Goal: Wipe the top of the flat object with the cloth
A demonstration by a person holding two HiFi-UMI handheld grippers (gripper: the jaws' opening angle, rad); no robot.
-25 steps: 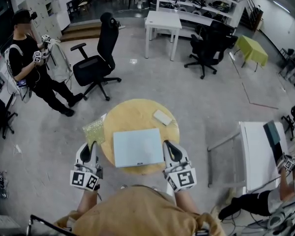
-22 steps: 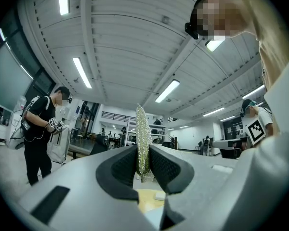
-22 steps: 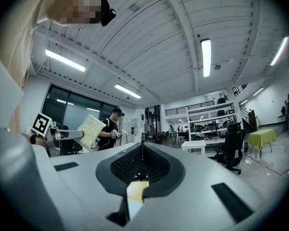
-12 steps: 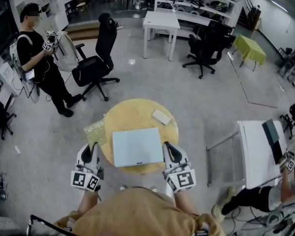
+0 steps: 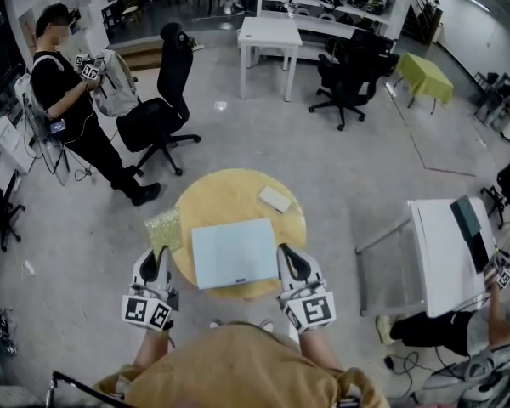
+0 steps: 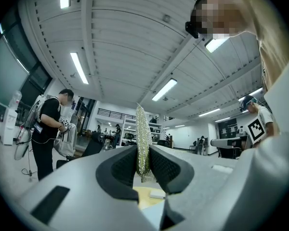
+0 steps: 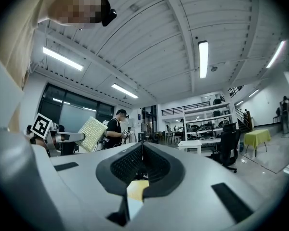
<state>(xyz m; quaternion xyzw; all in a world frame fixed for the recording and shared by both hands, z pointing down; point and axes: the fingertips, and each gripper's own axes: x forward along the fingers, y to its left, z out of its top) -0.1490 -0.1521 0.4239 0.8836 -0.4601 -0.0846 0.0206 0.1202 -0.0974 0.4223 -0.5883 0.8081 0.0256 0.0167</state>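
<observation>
A flat pale grey-blue slab (image 5: 235,252) lies on the near half of a round yellow table (image 5: 221,198). My left gripper (image 5: 159,252) stands at the table's left rim, shut on a yellow-green textured cloth (image 5: 162,226) that sticks up and away from the jaws. In the left gripper view the cloth (image 6: 142,141) is pinched upright between the dark pads of the left gripper (image 6: 143,166). My right gripper (image 5: 284,250) is at the slab's right edge, shut with nothing in it. In the right gripper view the right gripper (image 7: 142,159) shows closed jaws, and the cloth (image 7: 92,134) hangs off to the left.
A small white flat item (image 5: 275,199) rests on the table's far right part. A person (image 5: 72,117) with a backpack stands at the left by a black office chair (image 5: 161,113). A white desk (image 5: 455,257) is at the right, another white table (image 5: 269,36) beyond.
Both grippers have stayed almost still at the table's sides. The standing person at the left has shifted position, and the head view has drifted slightly.
</observation>
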